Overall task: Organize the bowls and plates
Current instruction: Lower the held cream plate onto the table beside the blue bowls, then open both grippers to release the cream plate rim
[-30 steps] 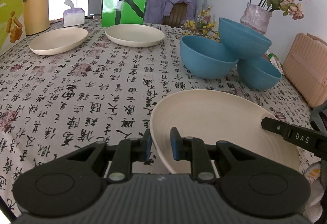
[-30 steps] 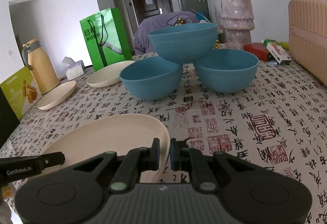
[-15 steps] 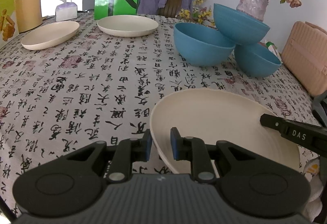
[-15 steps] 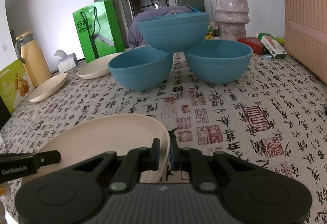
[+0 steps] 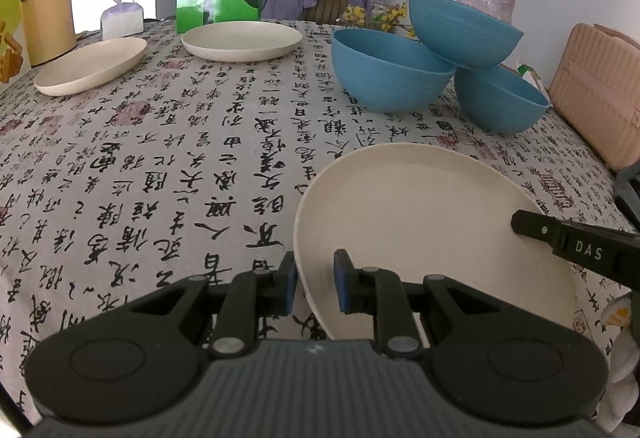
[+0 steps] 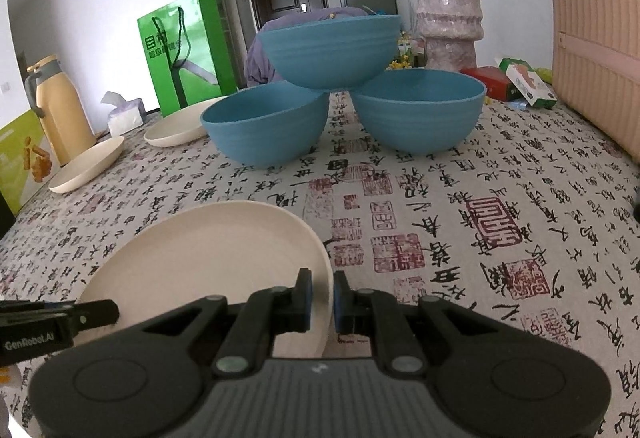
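while both tongs grip the near cream plate (image 5: pixel 420 222) at opposite rims, it sits tilted just above the counter (image 5: pixel 180 158). left tongs (image 5: pixel 315 284) clamped on its left edge, right tongs (image 6: pixel 322 301) clamped on its right edge. three blue bowls (image 6: pixel 332 54) stacked as a pyramid beyond; two more plates (image 5: pixel 242 40) well apart, far left.

The left gripper (image 5: pixel 315 280) is matte black, with two curved linkage arms on each side running back to round hubs with shallow circular recesses. Silver rivets mark the rear pivots, smaller grey ones the forward joints. Its fingers (image 5: pixel 343 280) carry blue pads, and a ribbed dark grey housing sits between the hubs. The right gripper (image 6: pixel 322 300) looks the same; seen from the left camera, its finger reads "DAS", and the left one reads what seems to be "GenRobot.AI".
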{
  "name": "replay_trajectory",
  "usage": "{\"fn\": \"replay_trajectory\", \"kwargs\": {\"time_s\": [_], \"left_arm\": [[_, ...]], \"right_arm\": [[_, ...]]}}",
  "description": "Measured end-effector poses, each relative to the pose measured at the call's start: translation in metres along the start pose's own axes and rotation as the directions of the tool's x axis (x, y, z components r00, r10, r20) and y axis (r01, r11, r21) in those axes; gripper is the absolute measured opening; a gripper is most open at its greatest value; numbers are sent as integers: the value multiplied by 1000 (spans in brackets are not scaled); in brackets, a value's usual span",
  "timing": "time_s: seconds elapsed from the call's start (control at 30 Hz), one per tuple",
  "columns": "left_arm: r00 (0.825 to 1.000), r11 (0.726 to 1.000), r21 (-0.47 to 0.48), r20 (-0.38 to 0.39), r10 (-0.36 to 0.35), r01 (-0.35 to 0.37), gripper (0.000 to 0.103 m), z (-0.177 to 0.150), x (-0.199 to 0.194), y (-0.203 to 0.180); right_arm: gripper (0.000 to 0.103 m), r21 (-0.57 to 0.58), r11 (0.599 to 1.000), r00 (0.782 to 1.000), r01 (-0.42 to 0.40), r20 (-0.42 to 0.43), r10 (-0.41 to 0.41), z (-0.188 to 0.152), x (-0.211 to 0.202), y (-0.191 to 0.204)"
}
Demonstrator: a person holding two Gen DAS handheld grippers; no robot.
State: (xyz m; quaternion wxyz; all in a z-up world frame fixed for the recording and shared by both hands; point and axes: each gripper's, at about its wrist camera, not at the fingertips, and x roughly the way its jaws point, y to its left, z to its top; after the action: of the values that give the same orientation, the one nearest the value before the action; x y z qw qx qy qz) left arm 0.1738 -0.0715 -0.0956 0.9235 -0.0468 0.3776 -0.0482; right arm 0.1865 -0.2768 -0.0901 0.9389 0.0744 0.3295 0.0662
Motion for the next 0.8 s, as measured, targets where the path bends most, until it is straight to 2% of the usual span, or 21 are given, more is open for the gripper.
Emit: {"fn": "replay_trajectory", "kwargs": {"time_s": [0.3, 0.37, 0.4, 0.43, 0.47, 0.5, 0.57, 0.6, 0.63, 0.67, 0.73, 0.77, 0.8], "left_arm": [[1000, 1000, 21, 12, 7, -7, 21, -2, -2, -4], [1000, 1000, 15, 15, 1, -1, 27, -1, -3, -3], [1000, 1000, 12, 17, -2, 1, 29, 0, -4, -2], [1000, 1000, 11, 23, 0, 0, 35, 0, -6, -1], [1000, 1000, 11, 29, 1, -1, 43, 1, -8, 0], [999, 1000, 11, 37, 0, 0, 45, 2, -10, 1], [999, 1000, 7, 50, -3, 3, 57, 4, -14, 4], [998, 1000, 3, 59, -3, 3, 62, 5, -16, 6], [997, 1000, 2, 73, -3, 3, 73, 6, -20, 8], [996, 1000, 3, 87, 0, -1, 79, 6, -23, 10], [991, 1000, 20, 131, 0, -3, 87, 6, -32, 12], [989, 1000, 30, 150, -3, -2, 99, 6, -36, 13], [985, 999, 35, 170, -2, -4, 103, 5, -41, 14]], "right_arm": [[16, 1, 1000, 1000, -8, -14, 8, -1, 1, -1], [25, -1, 1000, 1000, -23, -8, 23, 0, -2, -1], [37, 2, 1000, 1000, -30, -2, 30, 1, -4, -1], [42, 4, 999, 999, -34, 5, 34, 2, -6, -2], [56, 4, 999, 999, -36, 11, 36, 2, -8, -3], [62, 4, 999, 999, -38, 20, 38, 3, -11, -3], [65, 5, 999, 999, -46, 27, 46, 4, -14, -4], [71, 8, 999, 998, -52, 28, 52, 5, -16, -4], [76, 12, 998, 998, -62, 29, 61, 5, -18, -5], [85, 16, 997, 997, -71, 32, 71, 5, -20, -5], [88, 14, 996, 995, -90, 50, 89, 5, -25, -6], [91, 14, 996, 994, -91, 56, 91, 5, -28, -6], [99, 14, 996, 994, -94, 63, 93, 6, -30, -6]]}}
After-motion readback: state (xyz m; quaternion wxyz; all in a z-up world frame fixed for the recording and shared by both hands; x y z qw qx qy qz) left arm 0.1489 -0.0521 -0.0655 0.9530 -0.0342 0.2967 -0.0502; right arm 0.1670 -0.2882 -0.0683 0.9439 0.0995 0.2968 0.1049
